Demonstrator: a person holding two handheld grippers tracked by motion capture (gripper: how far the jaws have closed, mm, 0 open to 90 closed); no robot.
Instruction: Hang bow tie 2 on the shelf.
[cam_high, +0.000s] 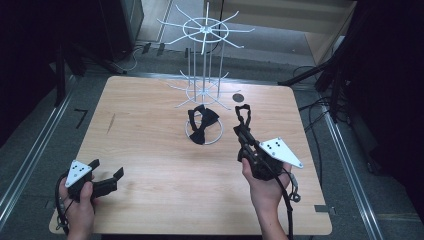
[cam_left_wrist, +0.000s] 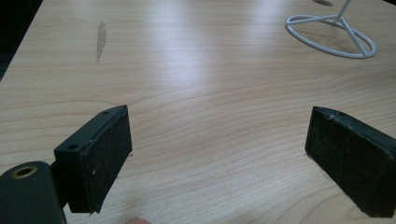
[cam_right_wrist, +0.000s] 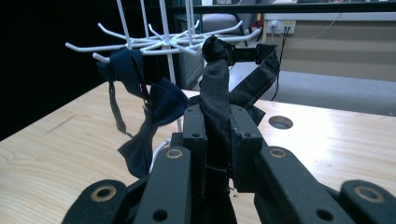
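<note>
A white wire rack (cam_high: 204, 60) with hook arms stands at the table's far middle on a ring base (cam_left_wrist: 330, 35). A dark bow tie (cam_high: 202, 123) hangs from a lower hook of the rack (cam_right_wrist: 140, 44); it looks navy (cam_right_wrist: 149, 116) in the right gripper view. My right gripper (cam_high: 243, 131), held right of the rack, is shut on a second black bow tie (cam_right_wrist: 219, 93), whose strap loop (cam_high: 243, 111) sticks up past the jaws. My left gripper (cam_high: 106, 173) rests low at the near left corner, open, with bare wood between its pads (cam_left_wrist: 105, 156).
The wooden table (cam_high: 150, 145) has a round cable hole (cam_high: 238, 97) behind the right gripper and a pale scuff (cam_left_wrist: 100, 39) on its left part. Dark stands and cables (cam_high: 320, 115) crowd the floor at the right. Metal rails (cam_high: 30, 155) run along both sides.
</note>
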